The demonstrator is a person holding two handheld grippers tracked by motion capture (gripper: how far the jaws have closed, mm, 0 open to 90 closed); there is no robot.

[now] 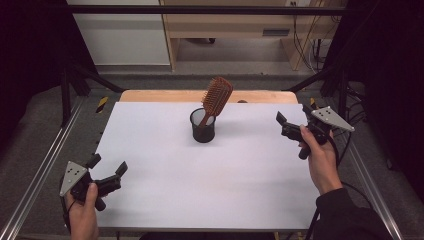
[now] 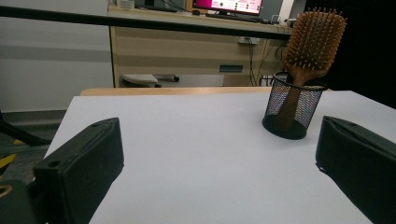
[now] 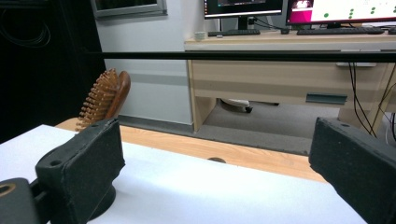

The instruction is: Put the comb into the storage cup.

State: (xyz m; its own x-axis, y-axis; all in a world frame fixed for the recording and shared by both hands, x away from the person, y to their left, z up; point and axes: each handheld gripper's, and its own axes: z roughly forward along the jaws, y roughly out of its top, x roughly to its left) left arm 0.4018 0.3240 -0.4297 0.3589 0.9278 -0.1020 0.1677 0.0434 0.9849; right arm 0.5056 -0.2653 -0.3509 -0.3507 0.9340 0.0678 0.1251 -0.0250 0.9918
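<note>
Right, my right gripper [image 1: 291,121] sits nearer the hairbrush [image 1: 215,98], upright in its mesh cup [image 1: 202,126]; both grippers' fingers wide open, empty, left gripper [image 1: 106,168] included.

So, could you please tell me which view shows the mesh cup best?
The left gripper view: the mesh cup stands whole and near, hairbrush inside. The high view shows it small; in the right gripper view a jaw hides most of it.

The left gripper [image 1: 107,167] is held low at the near left with its jaws wide apart, and the right gripper [image 1: 292,117] is held up at the far right, jaws wide apart too.
</note>
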